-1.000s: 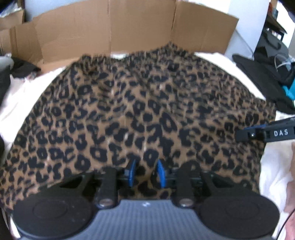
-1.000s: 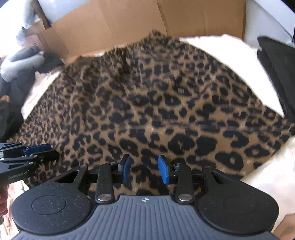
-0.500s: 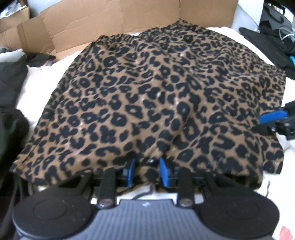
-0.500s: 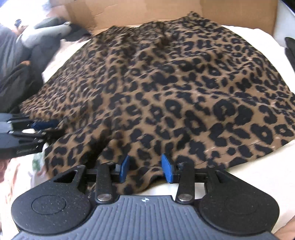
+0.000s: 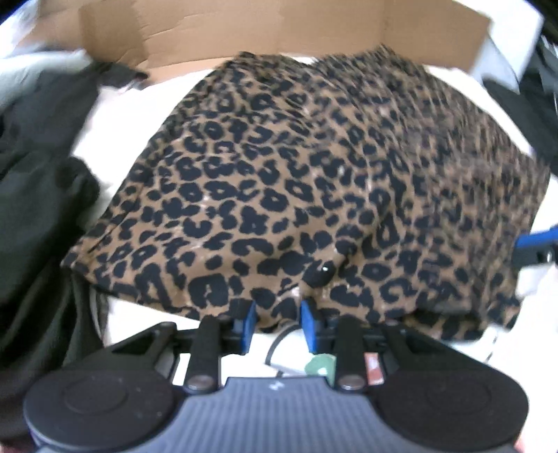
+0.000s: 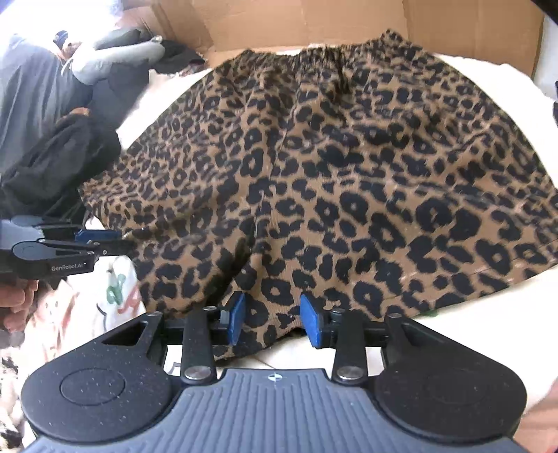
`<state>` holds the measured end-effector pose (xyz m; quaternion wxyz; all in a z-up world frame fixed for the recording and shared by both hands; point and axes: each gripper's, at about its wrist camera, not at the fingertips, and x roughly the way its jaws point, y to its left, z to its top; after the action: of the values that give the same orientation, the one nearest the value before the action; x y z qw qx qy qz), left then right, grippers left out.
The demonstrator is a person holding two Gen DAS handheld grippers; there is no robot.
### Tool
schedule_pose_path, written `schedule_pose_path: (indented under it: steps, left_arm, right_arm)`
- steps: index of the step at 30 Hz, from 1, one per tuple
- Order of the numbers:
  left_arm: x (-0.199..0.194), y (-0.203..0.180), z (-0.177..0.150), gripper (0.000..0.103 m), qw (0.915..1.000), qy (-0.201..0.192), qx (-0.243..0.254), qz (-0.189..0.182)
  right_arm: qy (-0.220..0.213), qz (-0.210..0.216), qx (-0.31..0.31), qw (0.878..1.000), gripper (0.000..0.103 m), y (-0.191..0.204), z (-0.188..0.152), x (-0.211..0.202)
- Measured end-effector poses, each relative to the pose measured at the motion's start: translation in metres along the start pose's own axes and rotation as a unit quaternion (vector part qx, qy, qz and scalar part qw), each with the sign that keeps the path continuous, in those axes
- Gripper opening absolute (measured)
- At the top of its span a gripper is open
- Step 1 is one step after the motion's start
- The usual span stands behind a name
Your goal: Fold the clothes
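A leopard-print skirt (image 5: 314, 181) (image 6: 331, 174) lies spread on a white bed cover (image 5: 115, 115), its gathered waistband at the far side and its hem toward me. My left gripper (image 5: 277, 320) is at the near hem on the skirt's left part, its blue pads apart, and the hem edge reaches just to their tips. In the right wrist view the left gripper (image 6: 115, 242) shows from the side at the skirt's left corner. My right gripper (image 6: 272, 317) stands open at the near hem further right, with loose fabric lying between its pads.
Flattened cardboard (image 5: 261, 28) (image 6: 314, 21) stands behind the skirt. Dark clothes (image 5: 35, 174) (image 6: 52, 167) are piled at the left, with grey garments (image 6: 31, 87) beyond them. A printed sheet (image 6: 87, 306) and a hand (image 6: 14, 299) are at the near left.
Both grippers have drawn back toward the near hem, so the whole skirt shows lying flatter. The pads' gaps stay about the same.
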<state>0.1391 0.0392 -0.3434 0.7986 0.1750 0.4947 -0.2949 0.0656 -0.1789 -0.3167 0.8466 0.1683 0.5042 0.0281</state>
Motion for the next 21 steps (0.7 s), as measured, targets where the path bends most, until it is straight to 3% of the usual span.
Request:
schedule_pose_path:
  steps: [6,11,15,19,21]
  left_arm:
    - [-0.033,0.019,0.022,0.030,0.9990,-0.039,-0.021,-0.009]
    - [-0.065,0.025,0.047,0.035,0.9986,-0.052,-0.011,0.006]
    - [-0.087,0.030,0.072,0.037,0.9985,-0.047,-0.009,0.027]
    - [-0.107,0.034,0.096,0.053,0.9977,-0.051,-0.002,0.046]
    - [-0.111,0.035,0.104,0.054,0.9969,-0.058,-0.001,0.053]
  right_arm:
    - [-0.004,-0.025,-0.009,1.000,0.042,0.004,0.040,-0.052]
    - [-0.048,-0.023,-0.005,0.999,0.047,-0.005,0.071,-0.099]
    - [-0.073,-0.038,0.012,0.997,0.046,-0.025,0.075,-0.101]
    - [-0.099,-0.052,0.028,0.993,0.046,-0.046,0.079,-0.102]
    - [-0.112,-0.060,0.036,0.991,0.046,-0.056,0.081,-0.103]
